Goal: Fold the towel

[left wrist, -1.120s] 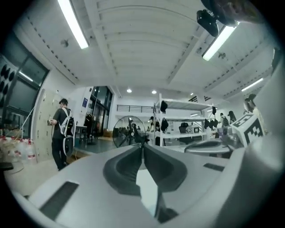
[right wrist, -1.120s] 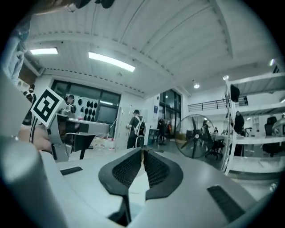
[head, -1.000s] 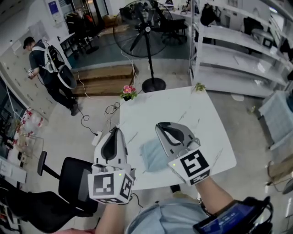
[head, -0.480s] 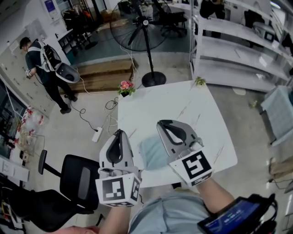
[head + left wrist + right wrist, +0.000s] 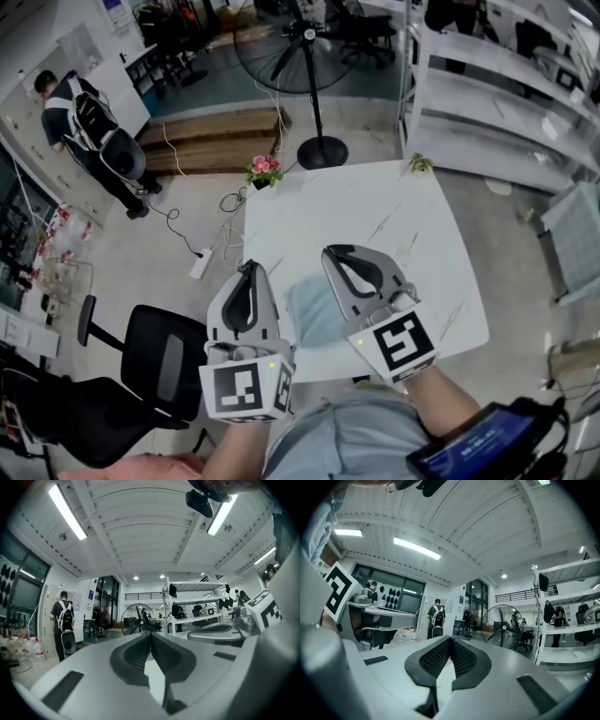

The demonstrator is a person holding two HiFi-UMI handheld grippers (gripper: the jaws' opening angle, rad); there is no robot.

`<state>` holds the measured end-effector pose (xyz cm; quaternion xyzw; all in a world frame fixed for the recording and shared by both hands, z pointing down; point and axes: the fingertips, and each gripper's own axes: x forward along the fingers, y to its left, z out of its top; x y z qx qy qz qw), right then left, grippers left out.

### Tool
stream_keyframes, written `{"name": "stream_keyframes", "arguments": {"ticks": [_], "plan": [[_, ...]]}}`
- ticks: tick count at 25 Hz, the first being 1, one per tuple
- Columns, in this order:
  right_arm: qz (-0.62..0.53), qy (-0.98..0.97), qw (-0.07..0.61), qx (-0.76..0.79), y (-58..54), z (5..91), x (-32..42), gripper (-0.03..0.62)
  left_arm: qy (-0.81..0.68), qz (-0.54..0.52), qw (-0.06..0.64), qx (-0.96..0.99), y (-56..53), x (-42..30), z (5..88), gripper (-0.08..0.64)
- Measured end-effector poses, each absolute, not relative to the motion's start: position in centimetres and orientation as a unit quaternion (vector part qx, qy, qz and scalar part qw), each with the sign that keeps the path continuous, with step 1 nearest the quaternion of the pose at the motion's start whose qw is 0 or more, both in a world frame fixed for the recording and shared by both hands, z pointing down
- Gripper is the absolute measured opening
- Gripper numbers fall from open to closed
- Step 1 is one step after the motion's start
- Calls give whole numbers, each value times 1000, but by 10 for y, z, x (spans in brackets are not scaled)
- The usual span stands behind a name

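A light blue towel point(image 5: 307, 317) lies folded near the front edge of the white table point(image 5: 375, 211), partly hidden under my right gripper. My left gripper point(image 5: 247, 269) hovers over the table's front left edge, just left of the towel, with its jaws shut and nothing in them. My right gripper point(image 5: 336, 253) is held above the towel's right side, also shut and empty. In the left gripper view the left gripper point(image 5: 150, 634) points level across the room with its jaws together. In the right gripper view the right gripper point(image 5: 450, 640) does the same.
A pot of pink flowers point(image 5: 263, 171) and a small green plant point(image 5: 415, 164) stand at the table's far corners. A standing fan point(image 5: 309, 56) is behind the table, with a black office chair point(image 5: 155, 361) at the left, shelving point(image 5: 497, 103) at the right and a person with a backpack point(image 5: 80, 108) far left.
My left gripper has shifted a little to the right, closer to the towel. The right gripper and the towel have stayed where they were.
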<state>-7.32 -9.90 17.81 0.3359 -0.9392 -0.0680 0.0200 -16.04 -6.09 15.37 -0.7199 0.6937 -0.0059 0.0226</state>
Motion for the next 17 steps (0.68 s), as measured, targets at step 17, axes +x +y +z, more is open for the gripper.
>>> {"name": "stream_keyframes", "arguments": {"ticks": [17], "plan": [[-64, -943, 33, 325, -116, 189, -84, 14, 702, -9, 13, -712, -76, -167, 165, 9]]}}
